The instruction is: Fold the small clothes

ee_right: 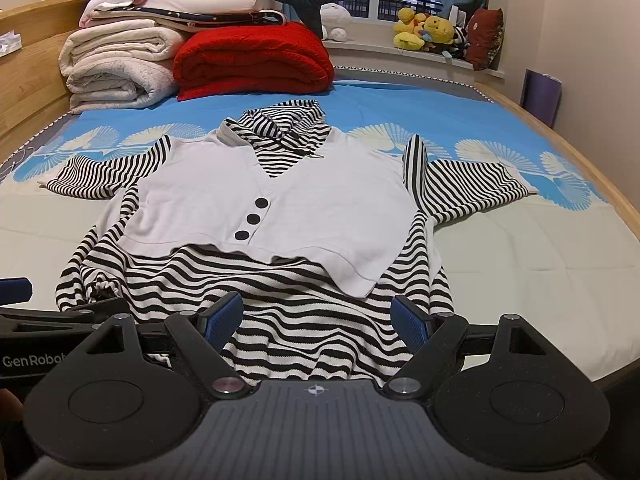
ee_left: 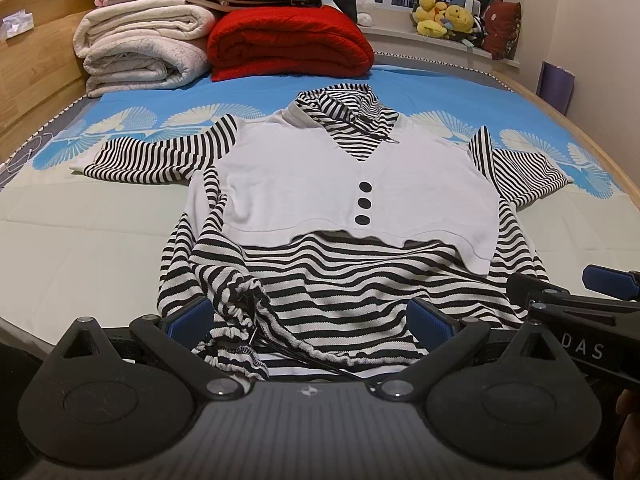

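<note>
A small black-and-white striped top with a white vest front and three black buttons (ee_left: 352, 184) (ee_right: 280, 208) lies spread flat on the bed, hood away from me, sleeves out to both sides. Its hem is bunched at the near left. My left gripper (ee_left: 308, 320) is open, its blue pads either side of the hem's left half. My right gripper (ee_right: 318, 320) is open over the hem's right half. The right gripper shows at the right edge of the left wrist view (ee_left: 576, 300); the left gripper shows at the left edge of the right wrist view (ee_right: 48, 312).
Folded white blankets (ee_left: 140, 48) and a red blanket (ee_left: 288, 44) are stacked at the head of the bed. Plush toys (ee_left: 444, 18) sit on the windowsill. A wooden bed rail (ee_left: 36, 92) runs along the left; the blue patterned sheet (ee_left: 440, 88) lies beyond the top.
</note>
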### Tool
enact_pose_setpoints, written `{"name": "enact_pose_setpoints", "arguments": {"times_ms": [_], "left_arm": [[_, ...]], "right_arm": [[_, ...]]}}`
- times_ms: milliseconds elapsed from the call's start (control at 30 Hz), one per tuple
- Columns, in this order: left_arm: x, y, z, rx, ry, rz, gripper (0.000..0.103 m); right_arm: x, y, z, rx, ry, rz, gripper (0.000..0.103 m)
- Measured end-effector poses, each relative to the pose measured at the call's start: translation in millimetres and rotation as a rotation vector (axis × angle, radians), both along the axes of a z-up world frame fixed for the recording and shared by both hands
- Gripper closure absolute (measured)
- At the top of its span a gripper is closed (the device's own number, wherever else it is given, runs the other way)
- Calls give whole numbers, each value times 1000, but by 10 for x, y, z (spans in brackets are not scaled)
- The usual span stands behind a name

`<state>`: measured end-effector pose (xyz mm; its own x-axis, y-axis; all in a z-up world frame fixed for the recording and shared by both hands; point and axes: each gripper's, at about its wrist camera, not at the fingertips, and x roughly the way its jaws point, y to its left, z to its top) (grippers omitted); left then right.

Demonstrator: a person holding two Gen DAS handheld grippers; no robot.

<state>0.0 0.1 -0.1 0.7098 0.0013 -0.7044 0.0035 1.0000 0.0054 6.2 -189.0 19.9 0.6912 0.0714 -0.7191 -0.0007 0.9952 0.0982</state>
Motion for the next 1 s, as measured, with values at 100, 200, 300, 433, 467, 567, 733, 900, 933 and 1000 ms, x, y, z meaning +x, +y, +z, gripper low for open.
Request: {"name": "enact_pose_setpoints", "arguments": {"times_ms": [100, 200, 300, 433, 467, 567, 733, 900, 933, 1000], "left_arm": [[22, 11, 12, 2, -1, -7, 1], [123, 112, 88, -19, -8, 1, 1], [325, 303, 208, -22, -31, -4, 1], [725, 599, 299, 54, -72, -56, 7], [844, 691, 275, 72, -66, -63, 11], [1181, 960, 69, 57, 23, -47, 37], [1516, 1378, -588, -74, 316, 66, 42], [1644, 1566, -732, -195, 410, 95, 40], [1658, 1587, -744, -191, 418, 102, 40], [1693, 1594, -797, -165, 472, 120, 42]], "right_arm": [[11, -21, -17, 13, 9, -3, 21], [83, -130, -29, 66, 32, 1, 23], [255, -391, 14, 127, 37, -17, 50], [679, -989, 64, 158, 27, -70, 73], [819, -1148, 29, 146, 36, -74, 72], [1158, -1486, -266, 153, 133, -50, 68], [1486, -1765, -976, 260, 393, -108, 53], [1596, -1606, -1356, 179, 561, -59, 51], [1600, -1573, -1390, 184, 581, -47, 52], [1608, -1547, -1437, 195, 602, -32, 56]]}}
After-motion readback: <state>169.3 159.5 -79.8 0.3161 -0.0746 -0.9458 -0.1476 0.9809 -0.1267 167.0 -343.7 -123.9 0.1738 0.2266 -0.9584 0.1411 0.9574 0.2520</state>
